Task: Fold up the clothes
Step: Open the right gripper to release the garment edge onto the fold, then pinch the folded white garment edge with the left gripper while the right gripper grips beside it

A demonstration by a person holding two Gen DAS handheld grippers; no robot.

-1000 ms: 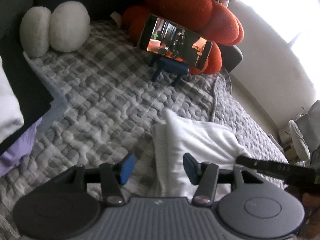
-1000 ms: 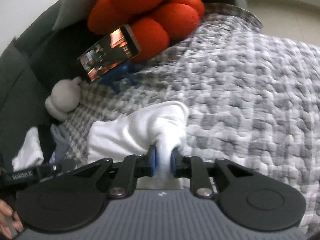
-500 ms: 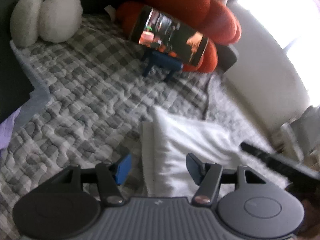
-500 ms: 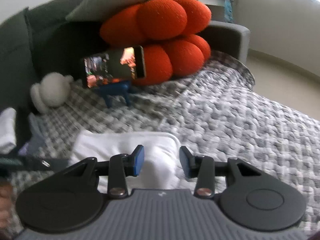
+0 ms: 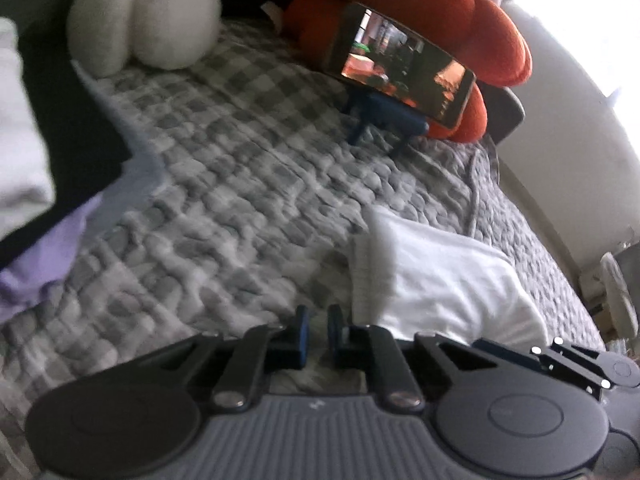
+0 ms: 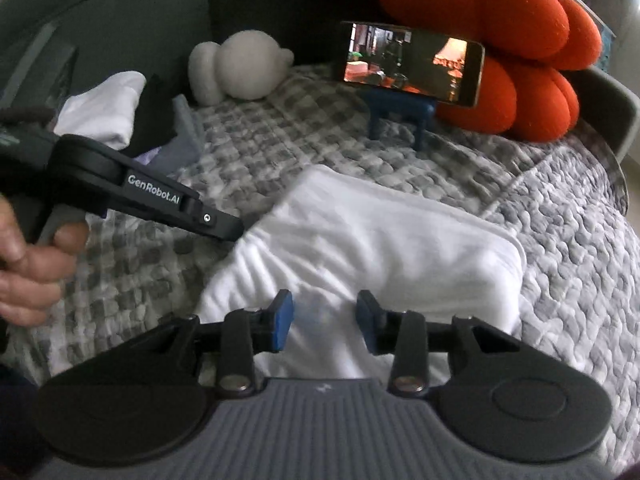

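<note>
- The left tongs are seen pitched downward in the left wrist view, their blue pads drawn almost together with only a thin gap left; the jaws are closing and nothing is seen between them.
- In the right wrist view the left tongs are held from the left by a hand, its fingers curled under the grip.
- The right tongs are held pitched downward, the pads standing well apart and pressing on nothing.
</note>
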